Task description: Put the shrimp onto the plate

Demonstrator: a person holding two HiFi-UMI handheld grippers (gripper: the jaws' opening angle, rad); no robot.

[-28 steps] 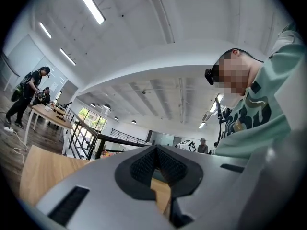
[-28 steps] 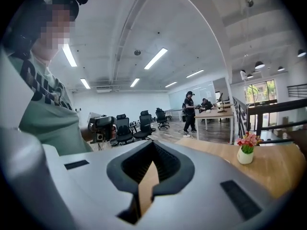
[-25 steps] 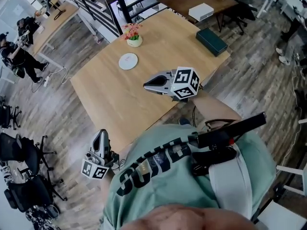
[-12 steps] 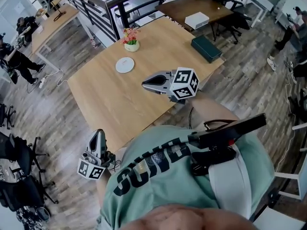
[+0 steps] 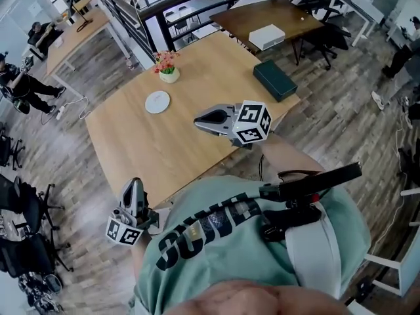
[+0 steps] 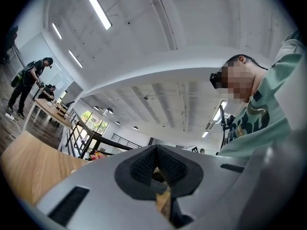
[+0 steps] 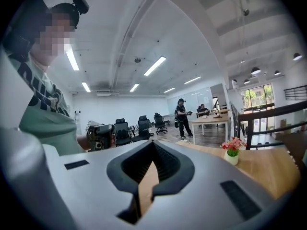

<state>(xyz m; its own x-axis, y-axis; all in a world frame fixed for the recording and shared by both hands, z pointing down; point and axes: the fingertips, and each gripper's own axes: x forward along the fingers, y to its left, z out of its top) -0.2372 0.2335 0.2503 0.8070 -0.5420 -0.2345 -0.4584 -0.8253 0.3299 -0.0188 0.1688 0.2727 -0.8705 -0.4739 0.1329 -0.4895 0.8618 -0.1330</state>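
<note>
A small white plate [image 5: 157, 102] lies on the wooden table [image 5: 197, 77], toward its far left. No shrimp shows in any view. My right gripper [image 5: 197, 118] hovers over the table's near edge, pointing left, shut and empty. In the right gripper view its jaws [image 7: 152, 145] stand closed with nothing between them. My left gripper [image 5: 133, 183] hangs below and in front of the table's near corner, pointing up. Its jaws [image 6: 156, 150] are also closed and hold nothing. The plate is well beyond both grippers.
A pot of pink flowers [image 5: 168, 71] stands just behind the plate. A dark green box [image 5: 275, 79] lies at the table's right edge. Behind are a railing [image 5: 131, 18], a second table with a white box [image 5: 266, 37], office chairs and people [image 5: 20, 77] at the left.
The head view has shifted, so the table and plate sit lower and further left in the picture. Both grippers keep nearly the same pose and stay shut.
</note>
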